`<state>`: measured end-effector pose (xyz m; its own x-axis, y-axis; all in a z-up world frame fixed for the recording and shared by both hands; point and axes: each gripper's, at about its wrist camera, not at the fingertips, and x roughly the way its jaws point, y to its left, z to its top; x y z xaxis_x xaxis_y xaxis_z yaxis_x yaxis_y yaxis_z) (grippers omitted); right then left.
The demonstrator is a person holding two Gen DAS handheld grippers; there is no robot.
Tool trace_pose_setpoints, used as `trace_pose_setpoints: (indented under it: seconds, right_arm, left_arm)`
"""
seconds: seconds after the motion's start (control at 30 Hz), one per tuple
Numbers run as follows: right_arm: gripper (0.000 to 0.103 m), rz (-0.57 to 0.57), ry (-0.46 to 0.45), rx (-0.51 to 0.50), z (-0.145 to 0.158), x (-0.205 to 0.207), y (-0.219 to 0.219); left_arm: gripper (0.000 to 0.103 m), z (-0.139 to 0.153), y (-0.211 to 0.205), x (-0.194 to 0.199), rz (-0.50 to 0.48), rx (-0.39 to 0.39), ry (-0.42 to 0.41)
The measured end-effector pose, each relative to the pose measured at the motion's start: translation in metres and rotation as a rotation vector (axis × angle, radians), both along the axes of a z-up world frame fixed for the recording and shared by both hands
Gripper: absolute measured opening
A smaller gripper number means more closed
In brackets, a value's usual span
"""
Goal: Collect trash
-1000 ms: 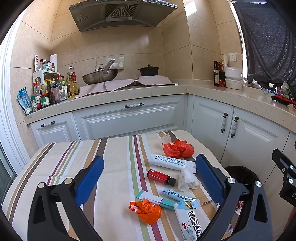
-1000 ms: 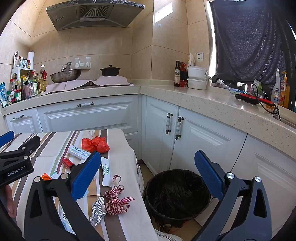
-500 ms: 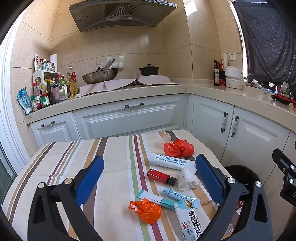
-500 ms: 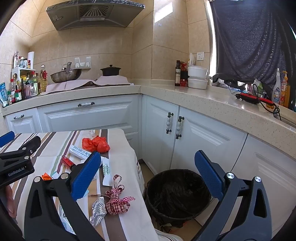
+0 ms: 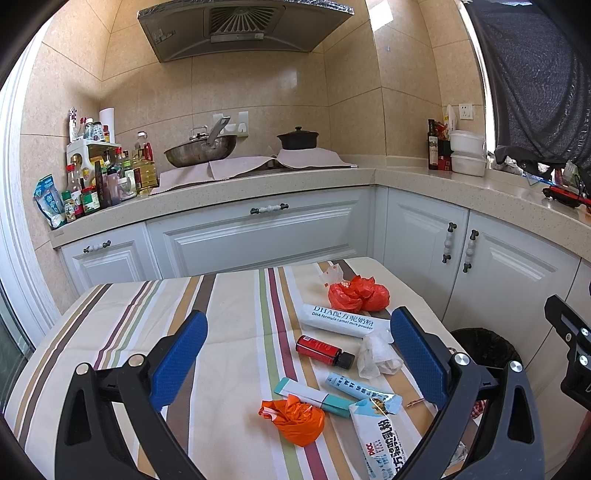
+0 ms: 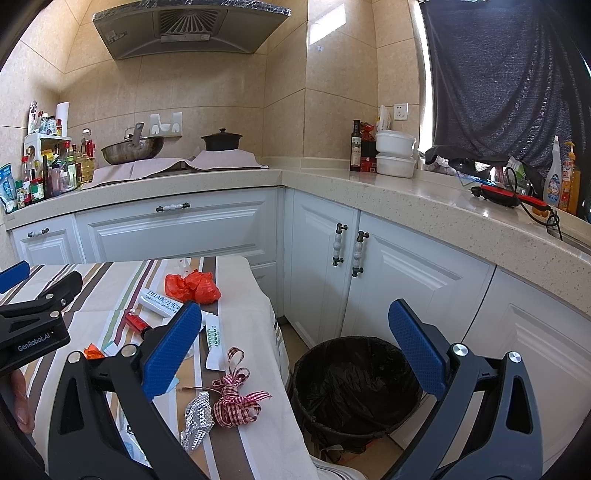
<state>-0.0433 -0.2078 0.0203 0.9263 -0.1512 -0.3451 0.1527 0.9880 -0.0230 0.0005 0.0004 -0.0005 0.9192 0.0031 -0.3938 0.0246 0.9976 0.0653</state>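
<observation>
I hold my left tool (image 5: 298, 352) spread wide above the striped counter (image 5: 229, 317), gripping nothing. My right tool (image 6: 294, 347), spread too, hangs over the black-lined bin (image 6: 356, 384) beside it. Trash litters the counter: orange bag (image 5: 295, 422), red bottle (image 5: 322, 350), a box (image 5: 341, 320) reading "DHA formula camel milk powder".

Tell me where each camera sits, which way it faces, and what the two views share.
Left wrist: rides the left gripper, open above the striped table, facing the stove wall; the right gripper's edge shows at right.
Right wrist: rides the right gripper, open off the table's right edge, over the trash bin; the left gripper and a fingertip show at left.
Shared: red bag, red bottle, bin, range hood.
</observation>
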Motion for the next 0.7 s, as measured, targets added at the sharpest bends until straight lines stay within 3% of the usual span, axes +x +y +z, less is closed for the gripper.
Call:
trace_pose_setpoints:
  seconds: [0.4, 0.43, 0.5, 0.7]
  right_arm:
    - [0.097, 0.059, 0.027, 0.025, -0.023, 0.003, 0.012]
    - [0.095, 0.063, 0.033, 0.025, -0.026, 0.004, 0.014]
    - [0.076, 0.080, 0.067, 0.031, -0.036, 0.008, 0.016]
    - [0.065, 0.129, 0.165, 0.036, -0.065, 0.019, 0.028]
  left_arm:
    - [0.097, -0.019, 0.025, 0.004, 0.034, 0.004, 0.063]
    - [0.097, -0.020, 0.027, 0.004, 0.041, 0.005, 0.067]
    - [0.097, -0.025, 0.032, 0.003, 0.054, 0.008, 0.077]
    - [0.097, -0.041, 0.039, -0.001, 0.048, 0.005, 0.114]
